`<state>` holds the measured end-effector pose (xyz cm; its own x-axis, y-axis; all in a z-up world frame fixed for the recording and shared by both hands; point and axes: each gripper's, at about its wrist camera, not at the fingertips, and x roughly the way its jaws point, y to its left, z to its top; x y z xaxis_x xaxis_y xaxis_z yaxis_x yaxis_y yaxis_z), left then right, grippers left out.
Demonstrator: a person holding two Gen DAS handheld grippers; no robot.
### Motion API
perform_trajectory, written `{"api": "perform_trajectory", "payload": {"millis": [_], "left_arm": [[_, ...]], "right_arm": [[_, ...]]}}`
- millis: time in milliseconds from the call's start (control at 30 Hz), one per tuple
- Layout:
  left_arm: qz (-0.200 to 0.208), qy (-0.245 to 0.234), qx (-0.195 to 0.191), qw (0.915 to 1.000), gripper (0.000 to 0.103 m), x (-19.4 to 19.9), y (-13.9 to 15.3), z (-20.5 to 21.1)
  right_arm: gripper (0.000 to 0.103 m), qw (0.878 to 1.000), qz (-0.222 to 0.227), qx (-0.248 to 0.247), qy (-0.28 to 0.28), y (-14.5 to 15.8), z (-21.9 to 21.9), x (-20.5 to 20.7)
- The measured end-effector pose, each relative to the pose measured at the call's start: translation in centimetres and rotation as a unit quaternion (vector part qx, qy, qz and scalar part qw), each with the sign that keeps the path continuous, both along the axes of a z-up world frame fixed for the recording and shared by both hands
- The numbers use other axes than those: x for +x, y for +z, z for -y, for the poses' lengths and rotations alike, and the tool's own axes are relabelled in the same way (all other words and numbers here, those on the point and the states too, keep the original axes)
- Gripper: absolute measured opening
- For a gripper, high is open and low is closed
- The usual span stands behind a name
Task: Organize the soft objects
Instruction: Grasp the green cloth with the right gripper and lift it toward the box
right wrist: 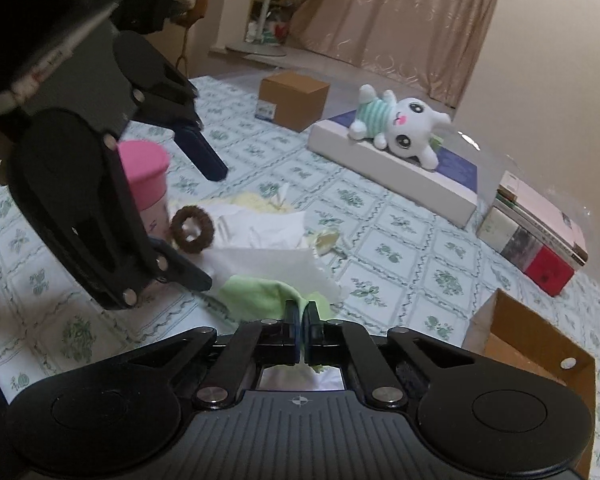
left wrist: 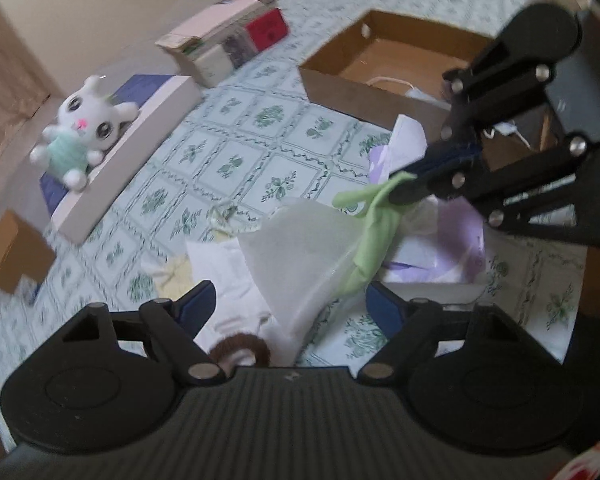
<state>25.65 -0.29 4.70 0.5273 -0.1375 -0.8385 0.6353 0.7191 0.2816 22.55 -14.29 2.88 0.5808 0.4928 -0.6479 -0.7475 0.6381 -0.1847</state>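
Patterned green-and-white bedding point(left wrist: 236, 160) is spread under everything, with open room left along its middle between the heap of soft things and the long white box point(left wrist: 136, 148) on which a plush bunny point(left wrist: 80, 128) is laid. No writing on the stacked boxes point(right wrist: 536, 236) can be read, and an open cardboard box point(left wrist: 380, 64) near the far edge is seen to hold only some white material. A light green cloth point(right wrist: 260, 294) is clenched by the right gripper point(right wrist: 301, 312) — the left gripper point(left wrist: 288, 304) is spread wide, unclosed, over a translucent bag point(left wrist: 300, 248) and a brown hair tie point(right wrist: 191, 229).
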Motion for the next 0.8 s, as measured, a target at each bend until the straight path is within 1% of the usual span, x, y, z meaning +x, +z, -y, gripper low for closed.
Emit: {"api": "perform_trajectory", "payload": {"millis": [67, 100, 167, 267, 300, 500, 600, 667, 800], "left_arm": [[-0.012, -0.018, 0.014, 0.9997, 0.078, 0.8, -0.3, 0.8], [-0.020, -0.023, 0.014, 0.9994, 0.077, 1.3, -0.4, 1.0], [-0.041, -0.020, 0.005, 0.9989, 0.077, 2.5, -0.5, 1.2], [-0.059, -0.010, -0.001, 0.9982, 0.072, 4.2, -0.8, 1.4], [-0.062, -0.012, 0.002, 0.9980, 0.070, 4.6, -1.0, 1.5], [-0.080, -0.035, 0.017, 0.9960, 0.070, 6.4, -1.9, 2.4], [-0.082, -0.036, 0.026, 0.9956, 0.070, 7.5, -2.2, 2.9], [-0.090, -0.028, 0.022, 0.9953, 0.070, 8.5, -2.5, 3.1], [-0.104, 0.001, -0.001, 0.9946, 0.070, 10.9, -3.0, 3.6]], "right_arm": [[0.002, 1.000, 0.005, 0.002, -0.005, 0.3, 0.6, 0.4], [0.002, 1.000, 0.006, 0.004, -0.008, 0.5, 0.9, 0.5], [0.002, 1.000, 0.004, 0.013, -0.014, 1.0, 1.6, 1.0], [0.002, 1.000, 0.004, 0.020, -0.022, 1.6, 2.7, 1.6], [0.002, 0.999, 0.005, 0.022, -0.026, 1.8, 3.1, 1.8], [0.002, 0.997, 0.005, 0.047, -0.054, 3.1, 5.4, 3.7], [0.002, 0.996, 0.016, 0.050, -0.070, 3.6, 6.3, 4.5], [0.002, 0.995, 0.022, 0.054, -0.084, 3.9, 6.9, 5.1], [0.002, 0.992, 0.032, 0.060, -0.107, 4.4, 7.9, 6.3]]}}
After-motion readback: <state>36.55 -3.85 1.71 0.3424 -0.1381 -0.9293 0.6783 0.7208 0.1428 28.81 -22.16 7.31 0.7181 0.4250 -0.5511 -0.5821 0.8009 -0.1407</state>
